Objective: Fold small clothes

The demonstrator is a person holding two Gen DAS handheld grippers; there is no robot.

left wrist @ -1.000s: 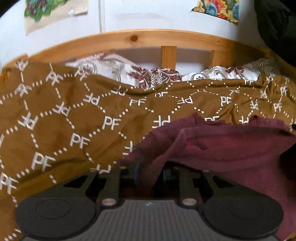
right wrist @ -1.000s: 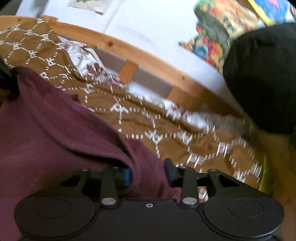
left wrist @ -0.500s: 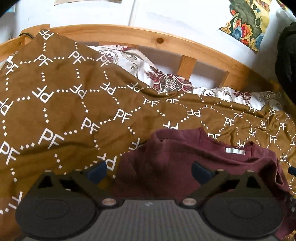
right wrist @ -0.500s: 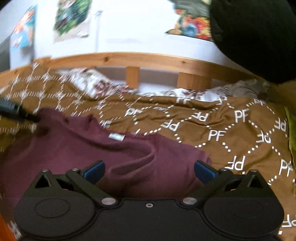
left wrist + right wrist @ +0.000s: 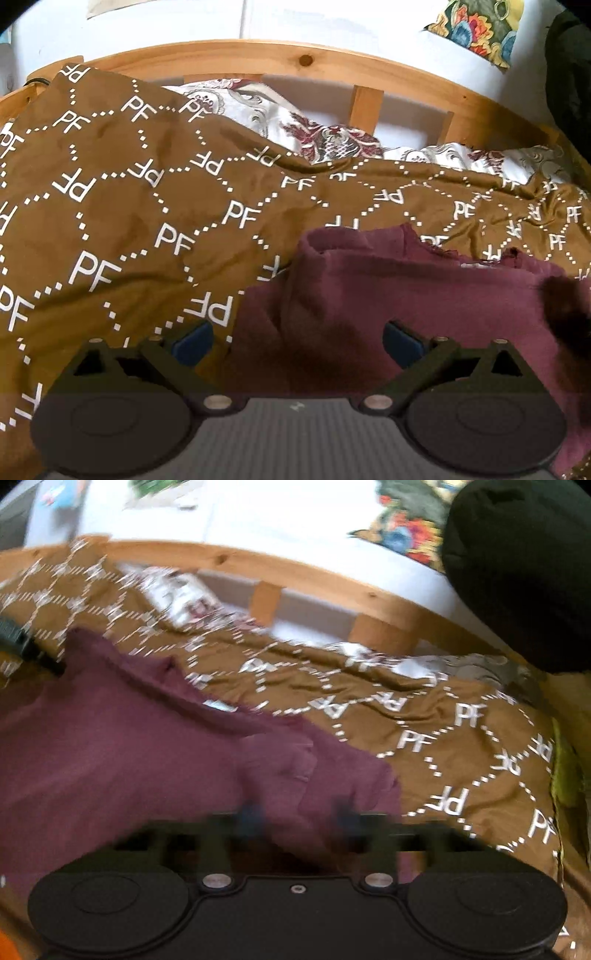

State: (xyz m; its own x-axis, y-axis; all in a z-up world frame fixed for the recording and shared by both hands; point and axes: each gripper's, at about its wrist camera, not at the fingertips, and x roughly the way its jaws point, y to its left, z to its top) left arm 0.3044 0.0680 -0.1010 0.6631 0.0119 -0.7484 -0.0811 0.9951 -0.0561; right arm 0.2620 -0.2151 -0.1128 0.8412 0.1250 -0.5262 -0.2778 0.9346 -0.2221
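Left wrist view: brown bedspread with white PF lettering [image 5: 129, 229] spread wide, maroon knit garment [image 5: 424, 295] lying on it, long axis crosswise. Left gripper [image 5: 297, 341] gapes over its left edge, nothing held. Right gripper [image 5: 299, 816], blurred, has just been closing on a fold at the garment's right end.

Soft daylight, fisheye bending at the edges, heavy motion blur in the right wrist view.

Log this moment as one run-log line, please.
stage: regrasp | left gripper: jaws open above maroon garment | right gripper: jaws just closed on garment fold | surface: brown bedspread
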